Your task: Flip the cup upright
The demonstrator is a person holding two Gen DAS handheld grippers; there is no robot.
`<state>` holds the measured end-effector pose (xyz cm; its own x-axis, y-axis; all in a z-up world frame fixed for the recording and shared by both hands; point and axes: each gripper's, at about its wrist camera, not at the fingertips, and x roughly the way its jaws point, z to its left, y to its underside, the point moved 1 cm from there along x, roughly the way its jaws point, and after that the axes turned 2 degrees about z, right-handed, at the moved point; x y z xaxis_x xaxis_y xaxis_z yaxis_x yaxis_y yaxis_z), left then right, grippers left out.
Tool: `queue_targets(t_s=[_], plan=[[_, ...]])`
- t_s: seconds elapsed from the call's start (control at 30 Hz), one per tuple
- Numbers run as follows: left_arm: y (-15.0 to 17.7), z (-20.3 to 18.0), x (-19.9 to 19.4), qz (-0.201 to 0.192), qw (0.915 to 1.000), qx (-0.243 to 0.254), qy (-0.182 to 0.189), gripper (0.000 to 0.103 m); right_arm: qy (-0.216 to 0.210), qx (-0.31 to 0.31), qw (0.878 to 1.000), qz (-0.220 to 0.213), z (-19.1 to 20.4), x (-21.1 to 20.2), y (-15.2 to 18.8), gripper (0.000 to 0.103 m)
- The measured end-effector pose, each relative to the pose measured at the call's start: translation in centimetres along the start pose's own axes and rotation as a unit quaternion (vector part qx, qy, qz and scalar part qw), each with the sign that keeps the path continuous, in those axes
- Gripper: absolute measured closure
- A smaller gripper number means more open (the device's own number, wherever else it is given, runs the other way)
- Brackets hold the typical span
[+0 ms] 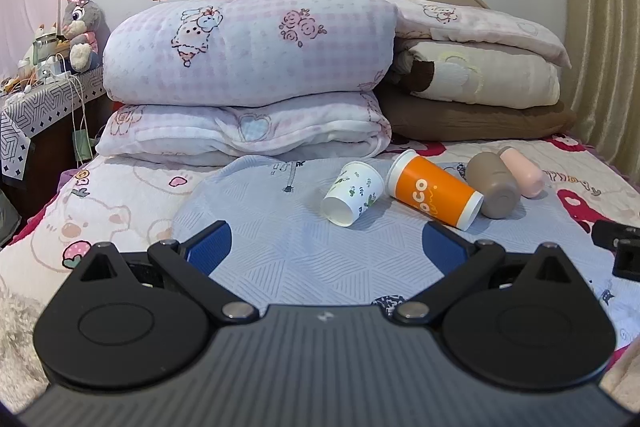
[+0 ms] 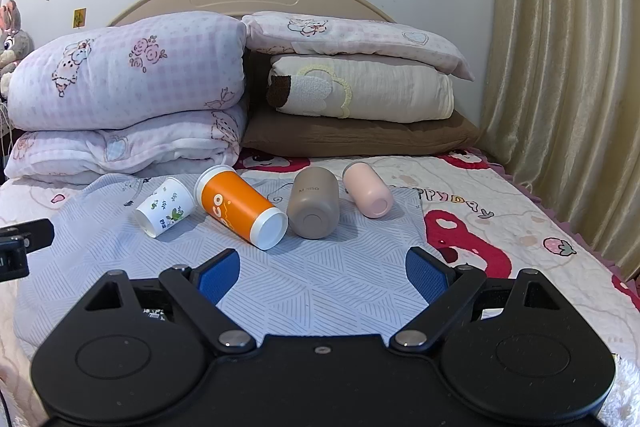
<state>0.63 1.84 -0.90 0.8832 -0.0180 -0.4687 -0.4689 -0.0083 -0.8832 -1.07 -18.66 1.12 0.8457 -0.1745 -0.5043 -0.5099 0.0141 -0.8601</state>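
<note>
Left wrist view looks across a bed where four cups lie on their sides in a row on a pale blue ribbed mat (image 1: 280,247). At about 12 o'clock from the left claw (image 1: 326,247) is the paper cup (image 1: 352,193), white with a small leaf print, its narrow base toward the camera and its mouth toward the folded quilts (image 1: 248,51) — long axis running from 7 to 1 o'clock. Just beside it lies the orange cup (image 1: 434,189), a glossy cylinder with white rims, axis from 11 to 5 o'clock. Next come a matte taupe tumbler (image 1: 494,189) and a pink tumbler (image 1: 522,173), both rounded, bases toward the lens.

Both claws stand apart, blue pads wide, gripping nothing. The right claw (image 2: 322,277) hovers over the mat.

Only the right wrist view shows lettering on the taupe tumbler; only the left shows a plush rabbit (image 1: 80,19) at 10 o'clock.
</note>
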Motion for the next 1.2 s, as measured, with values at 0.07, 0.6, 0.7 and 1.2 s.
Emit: queue_targets(t_s=[0.07,0.6,0.7,1.2], plan=[[-0.05,0.05,0.04,0.001,1.0,-0.001,0.0,0.0,0.0,0.0,1.0,0.0,0.01,0.02,0.0,0.011],[-0.02,0.41,0.37,0.011,0.9998,-0.019,0.0,0.0,0.0,-0.001,1.0,0.001,-0.03,0.07,0.08,0.011],[-0.08,0.29,0.3,0.009,0.9998,-0.019,0.003,0.0,0.0,-0.002,1.0,0.001,-0.05,0.11,0.13,0.011],[-0.07,0.17,0.3,0.013,0.9998,-0.018,0.0,0.0,0.001,-0.004,1.0,0.003,-0.14,0.34,0.37,0.011]])
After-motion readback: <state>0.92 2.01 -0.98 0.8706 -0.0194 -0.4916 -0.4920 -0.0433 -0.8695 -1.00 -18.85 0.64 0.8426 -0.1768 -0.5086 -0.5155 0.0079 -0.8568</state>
